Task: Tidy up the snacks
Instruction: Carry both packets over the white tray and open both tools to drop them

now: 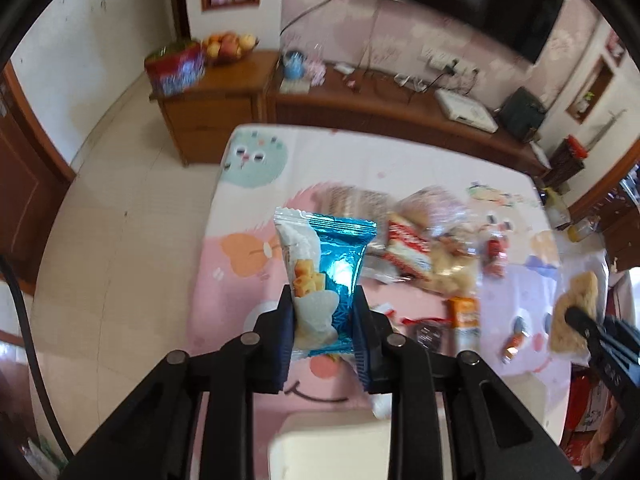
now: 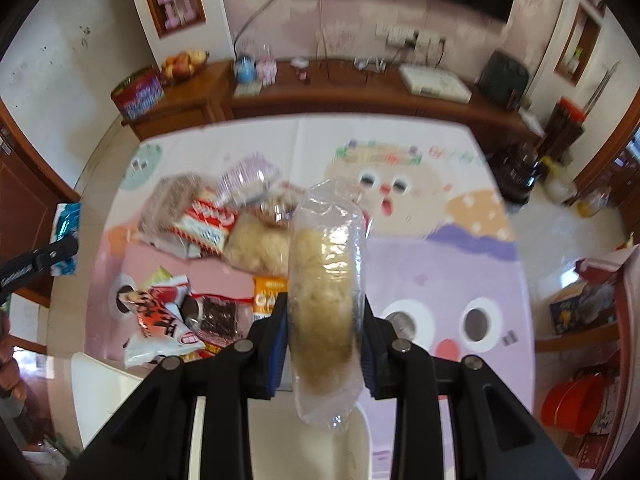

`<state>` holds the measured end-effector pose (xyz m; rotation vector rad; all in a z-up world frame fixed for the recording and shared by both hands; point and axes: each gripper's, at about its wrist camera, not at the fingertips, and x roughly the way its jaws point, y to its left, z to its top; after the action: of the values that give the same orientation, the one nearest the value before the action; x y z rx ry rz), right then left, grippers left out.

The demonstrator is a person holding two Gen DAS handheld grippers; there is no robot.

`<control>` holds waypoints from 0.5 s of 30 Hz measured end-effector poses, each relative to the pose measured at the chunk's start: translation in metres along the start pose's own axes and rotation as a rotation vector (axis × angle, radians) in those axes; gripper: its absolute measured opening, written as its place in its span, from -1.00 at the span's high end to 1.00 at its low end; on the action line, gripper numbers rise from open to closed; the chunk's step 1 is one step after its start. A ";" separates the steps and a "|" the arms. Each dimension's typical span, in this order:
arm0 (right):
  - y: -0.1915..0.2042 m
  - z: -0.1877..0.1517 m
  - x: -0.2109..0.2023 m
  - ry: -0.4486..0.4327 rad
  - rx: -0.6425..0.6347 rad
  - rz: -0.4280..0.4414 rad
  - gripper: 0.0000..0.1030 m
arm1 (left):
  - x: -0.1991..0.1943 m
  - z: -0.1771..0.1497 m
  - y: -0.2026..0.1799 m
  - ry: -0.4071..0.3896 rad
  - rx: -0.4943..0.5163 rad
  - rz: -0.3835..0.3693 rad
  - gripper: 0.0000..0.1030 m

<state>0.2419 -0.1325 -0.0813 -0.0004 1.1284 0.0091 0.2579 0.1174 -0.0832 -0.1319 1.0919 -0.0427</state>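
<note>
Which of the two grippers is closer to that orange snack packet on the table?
Right, probably. The right gripper, clamping a clear-wrapped rice cake, hangs just beside the orange packet. The left gripper, clamping a blue packet, is farther off to its left.

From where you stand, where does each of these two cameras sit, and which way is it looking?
Left wrist: sits on the left gripper, looks along its fingers at the blue snack packet it clamps, with the table beyond.
Right wrist: sits on the right gripper, looks along its fingers at the clear-wrapped rice cake; a hand shows at the left edge.
Shared: each sees the other gripper and the snack pile.
</note>
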 end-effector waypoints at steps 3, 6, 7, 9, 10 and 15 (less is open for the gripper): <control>0.003 -0.002 -0.030 -0.056 -0.018 -0.013 0.40 | -0.037 -0.011 -0.004 -0.039 0.030 -0.018 0.54; 0.007 -0.013 -0.058 -0.093 -0.036 -0.009 0.40 | -0.069 -0.032 -0.013 -0.055 0.051 -0.039 0.54; 0.008 -0.016 -0.064 -0.101 -0.041 -0.008 0.40 | -0.077 -0.039 -0.015 -0.057 0.055 -0.044 0.54; 0.013 -0.024 -0.080 -0.119 -0.055 -0.001 0.40 | -0.091 -0.055 -0.020 -0.057 0.066 -0.057 0.54; 0.016 -0.031 -0.089 -0.127 -0.065 0.003 0.40 | -0.097 -0.063 -0.023 -0.056 0.070 -0.062 0.54; 0.026 -0.059 -0.116 -0.134 -0.095 0.032 0.40 | -0.111 -0.104 -0.037 -0.034 0.084 -0.072 0.54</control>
<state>0.1394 -0.1078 -0.0018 -0.0655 0.9927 0.0905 0.1160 0.0824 -0.0276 -0.0963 1.0495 -0.1500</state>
